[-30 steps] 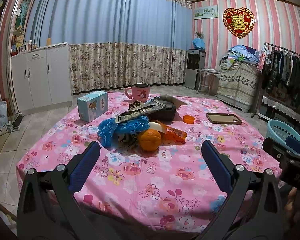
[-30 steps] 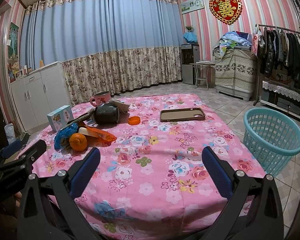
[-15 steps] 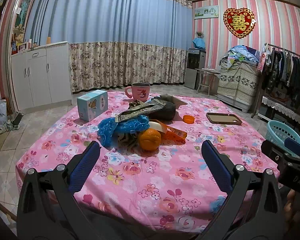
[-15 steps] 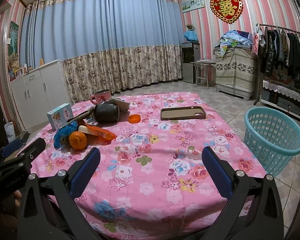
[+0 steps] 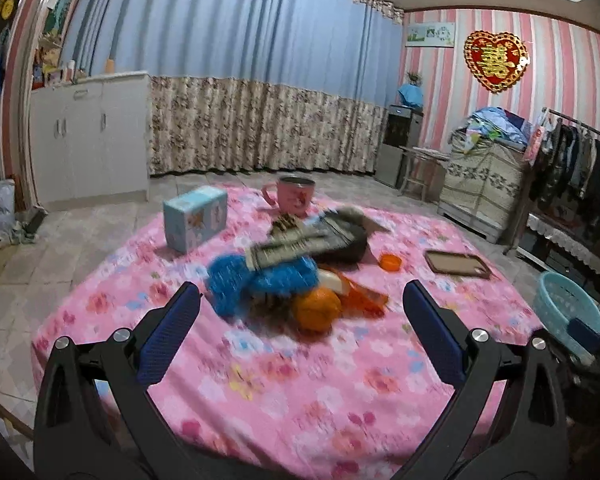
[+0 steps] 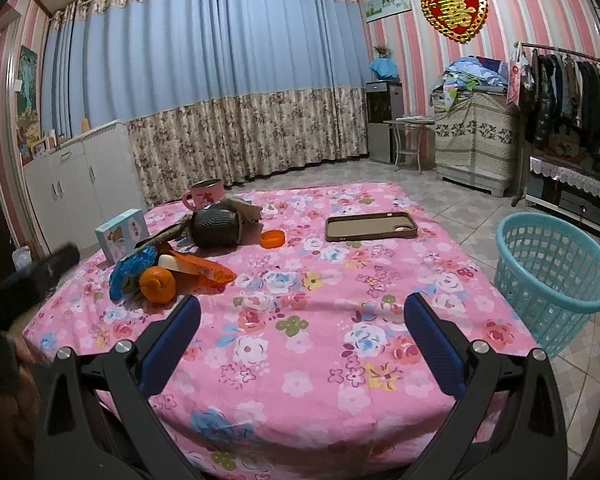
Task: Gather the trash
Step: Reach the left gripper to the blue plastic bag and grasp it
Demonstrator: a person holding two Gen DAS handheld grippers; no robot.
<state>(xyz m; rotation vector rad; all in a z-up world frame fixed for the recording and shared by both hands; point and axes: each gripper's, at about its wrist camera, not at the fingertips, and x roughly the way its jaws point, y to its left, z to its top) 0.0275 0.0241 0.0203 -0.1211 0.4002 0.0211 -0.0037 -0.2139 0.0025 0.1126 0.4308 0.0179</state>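
Jaws, left view: both blue fingers of the left gripper (image 5: 300, 316) are spread wide and hold nothing.
Left view, pile: this picture is blurry. The trash sits near the middle of the pink table (image 5: 308, 392), closer to its left edge. I see a blue bag (image 5: 260, 280), an orange (image 5: 317, 313), an orange wrapper (image 5: 360, 300) and a dark cup (image 5: 342, 240) lying on its side, all touching or piled up.
Left view, other things: a blue box (image 5: 195, 222) stands near the far left edge, and a pink mug (image 5: 294, 197) sits at the far edge.
Jaws, right view: the right gripper (image 6: 302, 330) is wide too, with nothing in it, above the near edge.
Right view, pile: the same pile is by the left edge, well apart from this gripper.
Right view, other things: a small orange lid (image 6: 272, 238) lies just past the cup. A phone case (image 6: 370, 227) lies toward the far right corner.
Right view, basket: a blue basket (image 6: 556, 276) stands on the floor beside the right edge, and looks empty.
What could go wrong: the orange is round, so a bump may roll it off the table. The bag is soft and tangled, so pulling it may drag other bits along. The mug, box and phone case may not be trash, so grabbing them would be a mistake.
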